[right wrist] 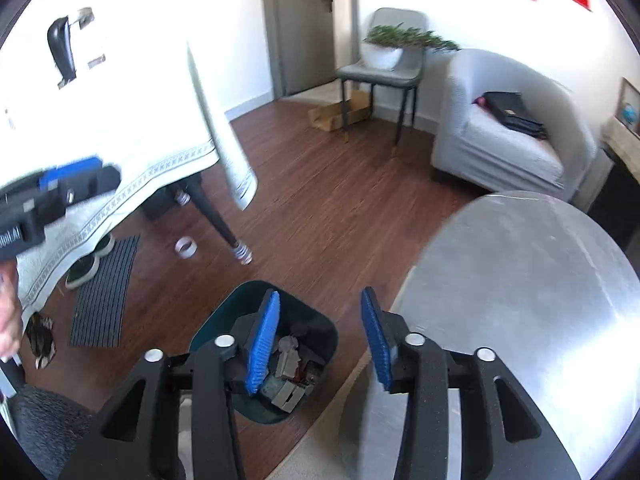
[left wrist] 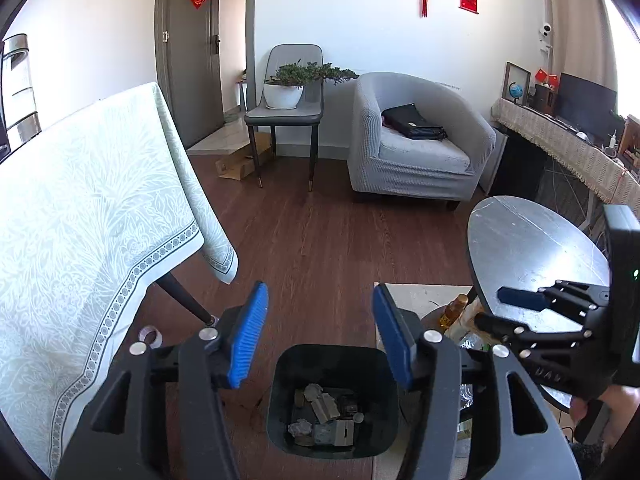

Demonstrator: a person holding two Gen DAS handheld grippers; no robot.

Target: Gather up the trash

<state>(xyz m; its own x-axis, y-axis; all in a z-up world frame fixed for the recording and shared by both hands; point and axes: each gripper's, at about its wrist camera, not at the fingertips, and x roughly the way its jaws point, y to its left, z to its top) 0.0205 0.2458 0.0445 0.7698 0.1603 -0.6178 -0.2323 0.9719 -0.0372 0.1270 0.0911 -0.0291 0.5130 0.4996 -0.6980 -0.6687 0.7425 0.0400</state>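
A dark bin (left wrist: 280, 380) stands on the wooden floor with several crumpled grey scraps of trash (left wrist: 324, 416) inside. My left gripper (left wrist: 318, 324) is open and empty, above and just behind the bin. My right gripper (right wrist: 320, 338) is open and empty too, above the bin's right side (right wrist: 320, 332) beside the round table. In the left wrist view the right gripper (left wrist: 520, 304) shows over the round grey table (left wrist: 532, 248). In the right wrist view the left gripper (right wrist: 72, 180) shows blurred at the left edge.
A table with a pale green cloth (left wrist: 88, 208) stands at left, its dark leg (right wrist: 218, 216) near a tape roll (right wrist: 186, 248). A bottle (left wrist: 454, 312) stands below the round table. A grey armchair (left wrist: 416, 140), a chair with a plant (left wrist: 286, 96), a floor mat (right wrist: 106, 292) and shoes are around.
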